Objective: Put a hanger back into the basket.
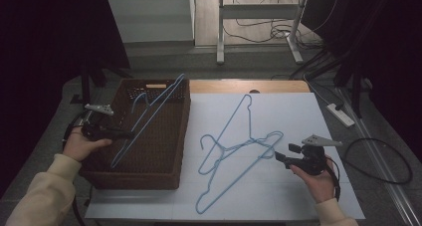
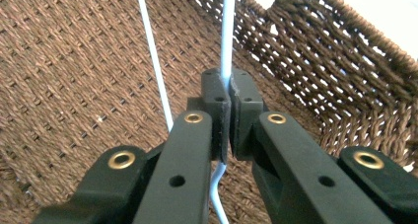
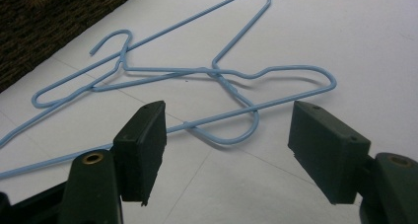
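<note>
The left tongs (image 2: pixel 226 120) are clamped on the thin wire of a blue hanger (image 1: pixel 144 117), their jaws pressed together with the wire running up between them. That hanger leans tilted inside the brown woven basket (image 1: pixel 169 151), its upper end poking above the basket's far rim. The right tongs (image 3: pixel 226 150) stand wide open, gripping nothing, well to the right of the basket and just above the white sheet (image 1: pixel 298 111) covering the bench. Between the basket and these tongs, two more blue hangers (image 1: pixel 234 146) lie crossed and tangled on the sheet, one hook close before the spread jaws.
</note>
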The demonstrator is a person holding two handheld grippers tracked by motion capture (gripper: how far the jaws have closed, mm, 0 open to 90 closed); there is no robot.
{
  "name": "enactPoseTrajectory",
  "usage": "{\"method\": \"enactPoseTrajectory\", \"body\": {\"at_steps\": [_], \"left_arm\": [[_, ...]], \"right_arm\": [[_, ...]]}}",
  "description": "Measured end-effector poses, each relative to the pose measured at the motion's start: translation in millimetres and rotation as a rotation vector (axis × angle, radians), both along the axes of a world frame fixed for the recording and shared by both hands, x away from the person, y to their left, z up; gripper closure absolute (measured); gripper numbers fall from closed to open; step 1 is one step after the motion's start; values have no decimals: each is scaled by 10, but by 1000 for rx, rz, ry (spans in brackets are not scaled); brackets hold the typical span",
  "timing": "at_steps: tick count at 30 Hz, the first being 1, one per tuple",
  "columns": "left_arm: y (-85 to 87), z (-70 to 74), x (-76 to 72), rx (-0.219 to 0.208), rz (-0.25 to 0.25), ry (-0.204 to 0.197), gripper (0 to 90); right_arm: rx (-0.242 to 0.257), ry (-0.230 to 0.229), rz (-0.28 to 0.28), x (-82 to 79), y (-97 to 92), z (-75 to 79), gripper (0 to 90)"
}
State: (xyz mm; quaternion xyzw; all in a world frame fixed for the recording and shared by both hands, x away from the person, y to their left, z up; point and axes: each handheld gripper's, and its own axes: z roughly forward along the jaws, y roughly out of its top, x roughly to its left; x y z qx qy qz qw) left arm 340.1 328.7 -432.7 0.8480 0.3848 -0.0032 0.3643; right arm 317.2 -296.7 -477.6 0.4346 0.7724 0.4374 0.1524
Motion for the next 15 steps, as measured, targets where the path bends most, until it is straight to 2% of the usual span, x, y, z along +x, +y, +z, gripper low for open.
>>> {"method": "enactPoseTrajectory", "body": {"at_steps": [5, 12, 15], "left_arm": [[21, -25, -24, -9, 2, 5, 873], [2, -16, -88, 2, -26, 4, 873], [2, -40, -91, 17, -28, 16, 873]], "right_arm": [[2, 2, -2, 4, -10, -1, 315], [0, 2, -2, 1, -3, -2, 315], [-1, 3, -2, 3, 1, -5, 315]]}}
